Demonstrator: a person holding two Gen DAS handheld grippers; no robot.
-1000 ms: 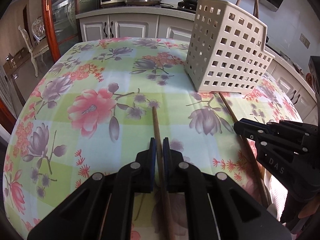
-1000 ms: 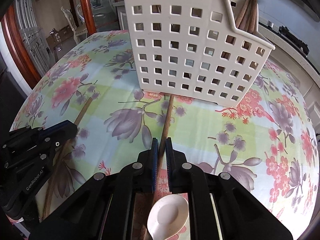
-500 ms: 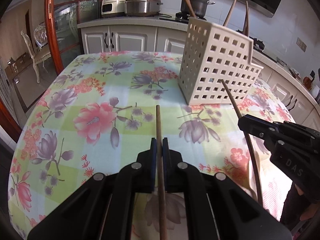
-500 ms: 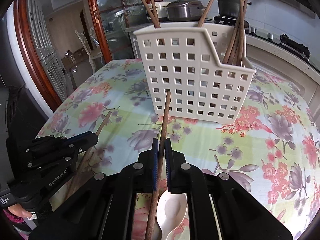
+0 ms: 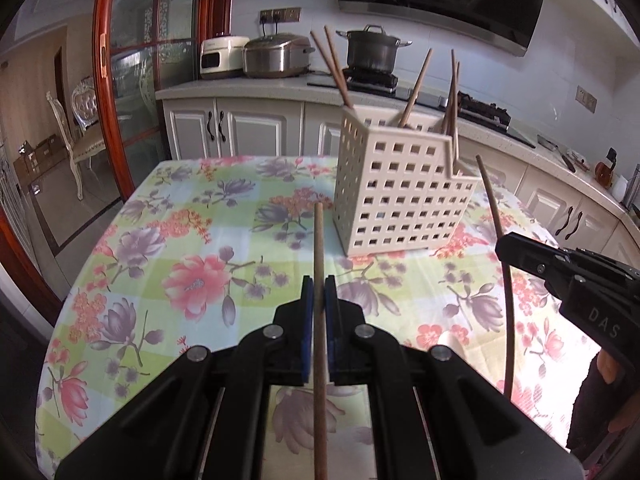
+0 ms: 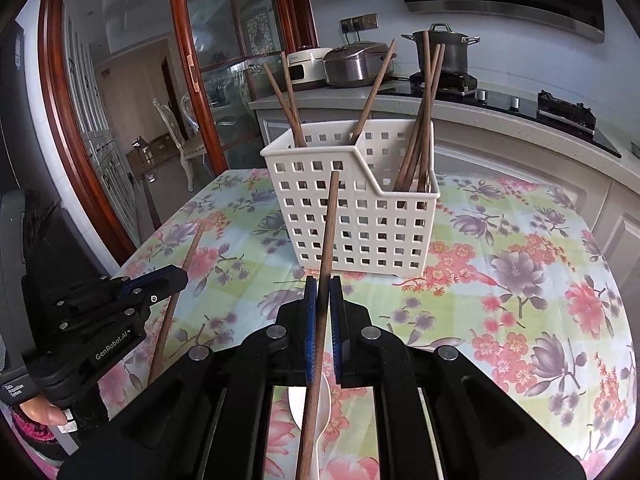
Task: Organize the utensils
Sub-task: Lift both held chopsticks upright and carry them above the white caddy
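Observation:
A white perforated utensil basket (image 5: 400, 196) stands on the floral tablecloth and holds several wooden chopsticks; it also shows in the right wrist view (image 6: 360, 216). My left gripper (image 5: 319, 300) is shut on a wooden chopstick (image 5: 319, 248), raised above the table, pointing toward the basket's left side. My right gripper (image 6: 322, 300) is shut on a darker wooden chopstick (image 6: 328, 232), its tip in front of the basket's wall. Each gripper shows in the other's view: the right gripper (image 5: 516, 252) and the left gripper (image 6: 168, 276).
A white ceramic spoon (image 6: 312, 404) lies on the cloth below my right gripper. Behind the round table (image 5: 132, 264) run kitchen cabinets with a rice cooker (image 5: 276, 56) and a pot (image 5: 372, 50). A glass door and a chair (image 5: 76, 136) are at the left.
Both grippers have risen and drawn back from the table with their chopsticks. The basket now looks farther and lower, with its top and the chopsticks in it visible.

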